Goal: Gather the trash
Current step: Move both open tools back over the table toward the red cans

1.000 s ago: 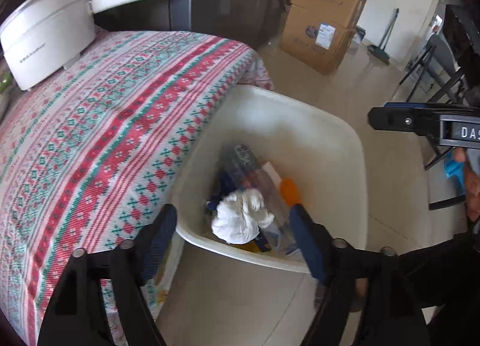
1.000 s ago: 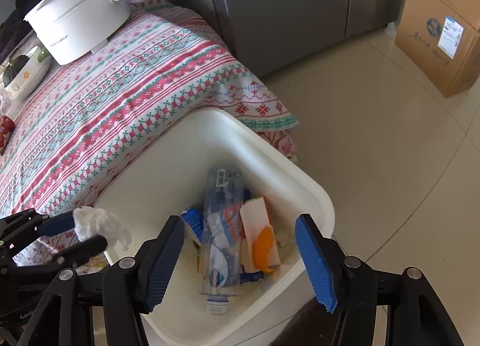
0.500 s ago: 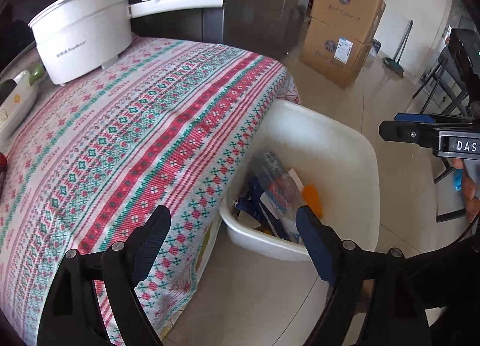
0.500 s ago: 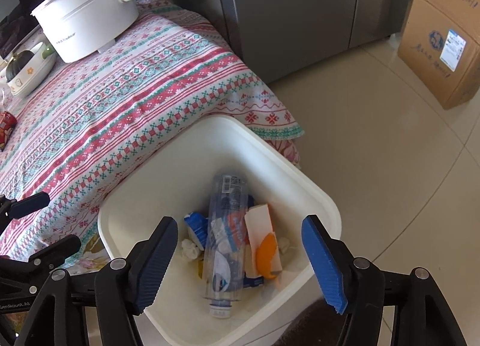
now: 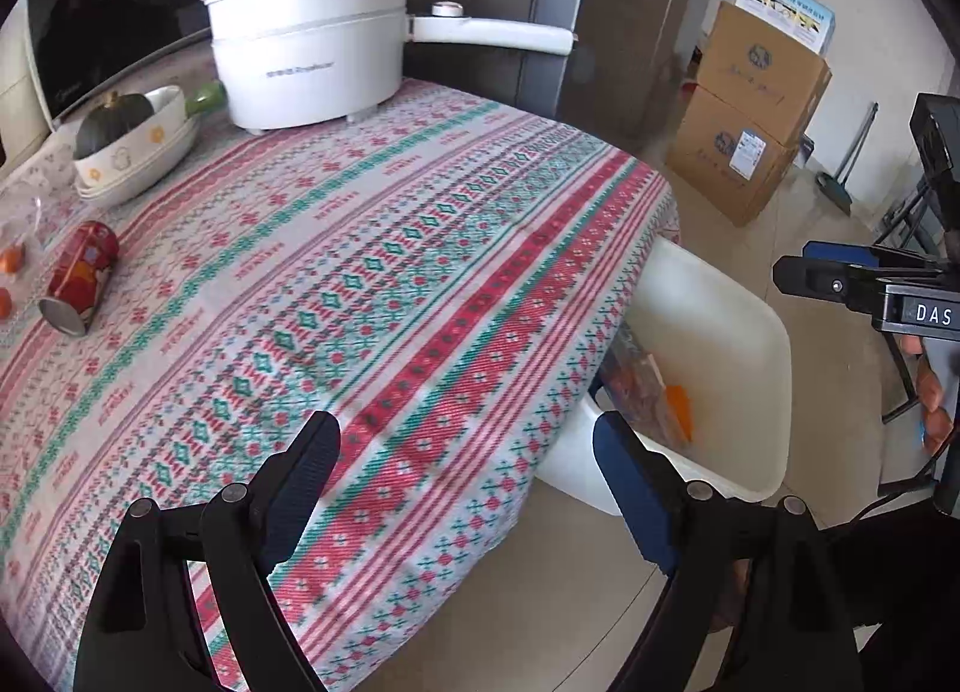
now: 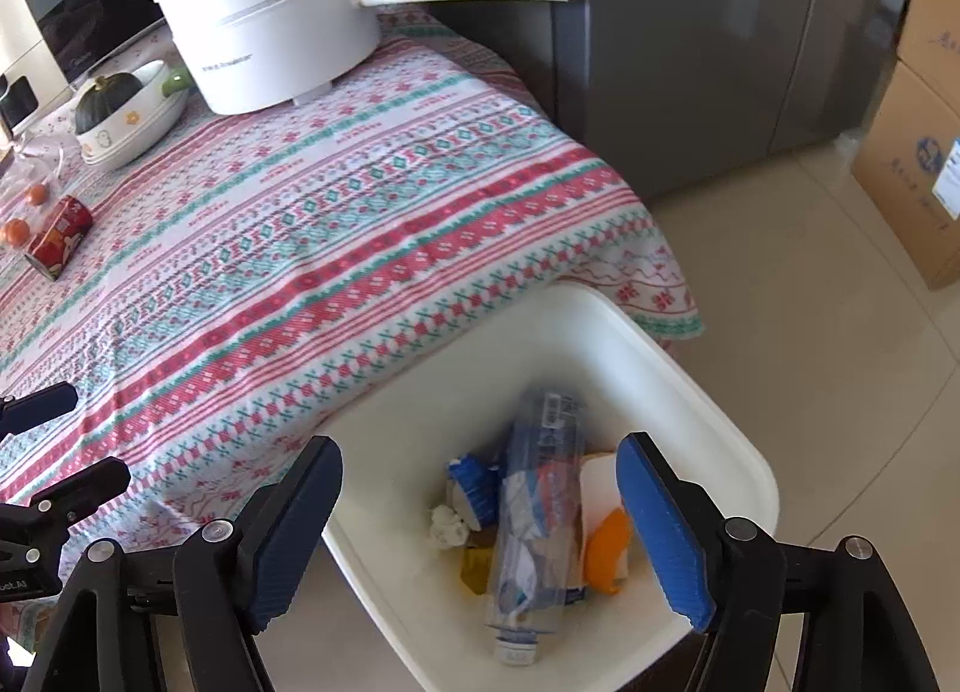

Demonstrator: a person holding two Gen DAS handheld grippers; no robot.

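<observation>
The right gripper (image 6: 480, 512) has just been opening and hangs wide and empty above the white bin (image 6: 708, 392) of trash. The left gripper (image 5: 465, 482), wide and empty, is over the tablecloth (image 5: 360, 272), where a red can (image 5: 81, 275) lies.

My left gripper (image 5: 462, 482) hangs with jaws wide apart and nothing between them, over the edge of the patterned tablecloth (image 5: 372, 296). A red can (image 5: 81, 275) lies on its side far left. A white pot (image 5: 309, 68) stands at the back. The white bin (image 5: 738, 368) sits beside the table, trash inside. My right gripper (image 5: 840, 281) shows at right.
</observation>
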